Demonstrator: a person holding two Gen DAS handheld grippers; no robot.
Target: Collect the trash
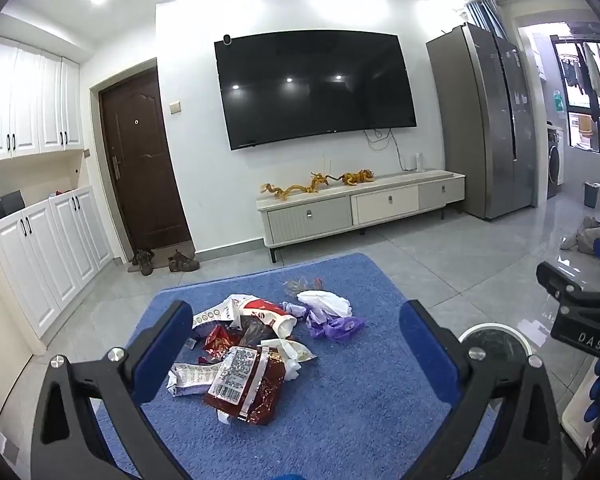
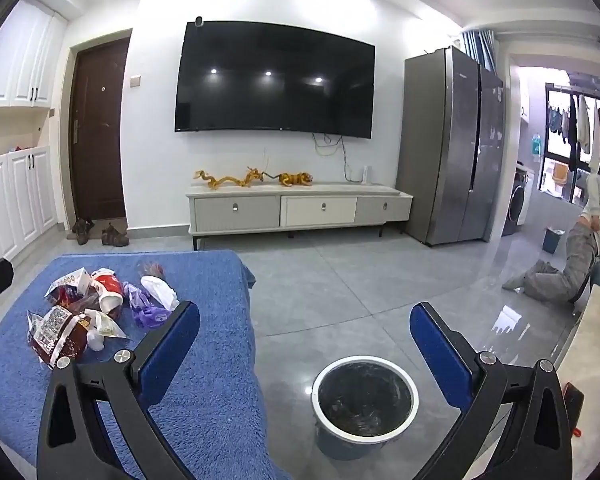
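Note:
A pile of trash lies on a table covered with a blue cloth [image 1: 360, 400]: a dark red snack wrapper [image 1: 246, 388] nearest me, a red and white packet [image 1: 260, 312], a white crumpled bag [image 1: 326, 302] and a purple bag [image 1: 336, 326]. My left gripper [image 1: 296, 344] is open and empty, hovering just before the pile. My right gripper [image 2: 304, 344] is open and empty above a grey bin with a white rim [image 2: 364, 400] on the floor right of the table. The pile [image 2: 96, 316] shows left in the right wrist view. The bin's rim [image 1: 492, 334] shows in the left wrist view.
A TV cabinet [image 2: 300, 208] with gold figurines stands under a wall TV [image 2: 272, 80]. A grey fridge [image 2: 456, 148] is at right. A person [image 2: 572, 268] kneels on the floor far right. Shoes [image 1: 164, 262] lie by the brown door. White cupboards line the left wall.

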